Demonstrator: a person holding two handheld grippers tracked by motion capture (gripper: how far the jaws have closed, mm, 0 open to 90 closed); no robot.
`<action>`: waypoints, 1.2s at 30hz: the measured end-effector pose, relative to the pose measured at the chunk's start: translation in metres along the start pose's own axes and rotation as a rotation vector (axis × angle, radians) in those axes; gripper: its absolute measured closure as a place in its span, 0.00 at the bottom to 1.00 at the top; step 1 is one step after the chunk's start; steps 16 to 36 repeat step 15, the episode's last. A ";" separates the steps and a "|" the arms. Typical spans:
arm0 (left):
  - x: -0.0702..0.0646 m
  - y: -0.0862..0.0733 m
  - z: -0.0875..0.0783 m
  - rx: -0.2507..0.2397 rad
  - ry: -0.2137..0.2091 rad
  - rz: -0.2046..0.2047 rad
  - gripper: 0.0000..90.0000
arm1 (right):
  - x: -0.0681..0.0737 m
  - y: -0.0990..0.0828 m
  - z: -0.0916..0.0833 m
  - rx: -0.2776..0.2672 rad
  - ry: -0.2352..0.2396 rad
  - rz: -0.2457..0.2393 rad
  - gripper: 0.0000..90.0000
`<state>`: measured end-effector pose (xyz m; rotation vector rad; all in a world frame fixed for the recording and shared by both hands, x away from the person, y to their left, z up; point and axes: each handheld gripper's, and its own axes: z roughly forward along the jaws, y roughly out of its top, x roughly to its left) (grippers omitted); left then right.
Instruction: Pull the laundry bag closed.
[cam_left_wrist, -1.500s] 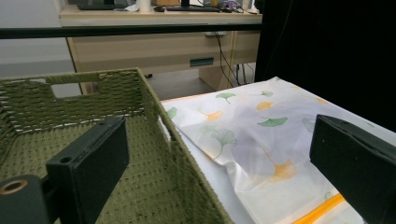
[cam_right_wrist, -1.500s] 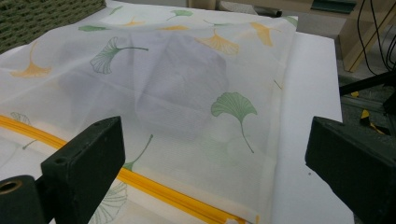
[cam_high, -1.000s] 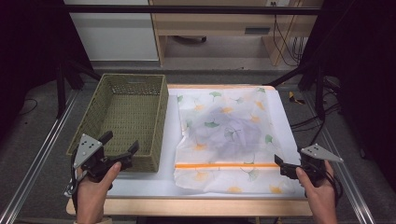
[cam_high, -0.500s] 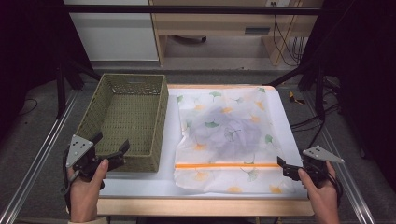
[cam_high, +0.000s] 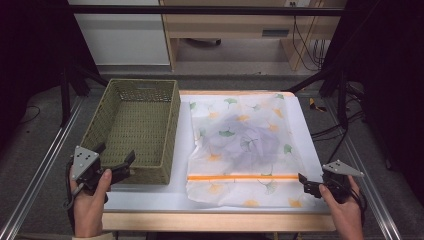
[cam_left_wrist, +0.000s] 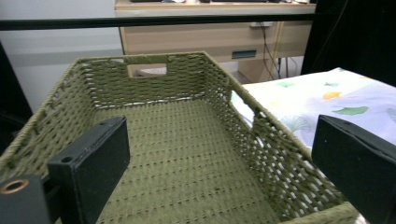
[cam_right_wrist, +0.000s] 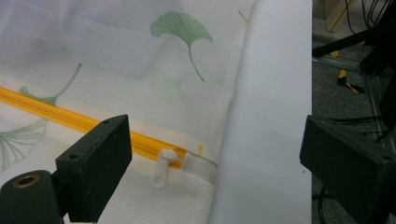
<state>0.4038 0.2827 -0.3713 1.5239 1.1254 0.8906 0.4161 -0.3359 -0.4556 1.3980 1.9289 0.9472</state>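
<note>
The zip bag (cam_high: 245, 150) w/ the ginkgo print is laid flat on the white table (cam_high: 305, 140), right beside the green woven basket (cam_high: 135, 125). Its orange zip (cam_right_wrist: 70, 119) is seen w/ the white pull tab (cam_right_wrist: 161, 170) between the 2 jaws of the right gripper (cam_high: 306, 184), spread wide, nothing pinched. The left gripper (cam_high: 117, 165) is held at the basket's near edge, also released.

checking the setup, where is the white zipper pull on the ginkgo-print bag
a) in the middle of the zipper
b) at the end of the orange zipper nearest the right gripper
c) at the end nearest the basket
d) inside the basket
b: the right gripper view shows the zipper pull at the orange zipper's end, just ahead of the right gripper's open jaws.
</note>
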 end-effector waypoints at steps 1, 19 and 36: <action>0.001 0.000 0.000 -0.003 0.005 0.000 0.05 | 0.000 -0.001 -0.001 0.006 0.001 -0.004 0.11; 0.009 -0.003 -0.001 0.013 0.065 0.055 0.05 | 0.001 -0.007 -0.002 0.009 -0.025 -0.029 0.11; 0.009 -0.003 -0.001 0.013 0.065 0.055 0.05 | 0.001 -0.007 -0.002 0.009 -0.025 -0.029 0.11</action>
